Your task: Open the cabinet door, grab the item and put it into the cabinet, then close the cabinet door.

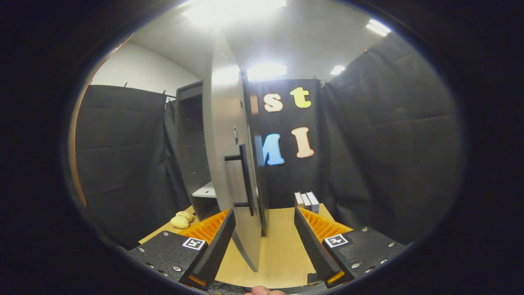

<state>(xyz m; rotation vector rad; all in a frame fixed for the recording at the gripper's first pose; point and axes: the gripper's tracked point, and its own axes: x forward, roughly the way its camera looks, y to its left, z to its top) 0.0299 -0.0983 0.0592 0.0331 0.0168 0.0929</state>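
Obstacle: tall grey metal cabinet door [227, 143], swung open and edge-on, its lower edge standing in the gap between the spread fingers [265, 221]; black bar handle [245, 180] projects from its face. Open passage: dark cabinet interior [192, 139] left of the door, with a pale shelf [205, 191] inside. Bare light wooden table [278, 241] ahead. Minor obstacles: yellow soft item [181, 220] beside the cabinet base; upright small boxes [307, 200] beyond the right finger.
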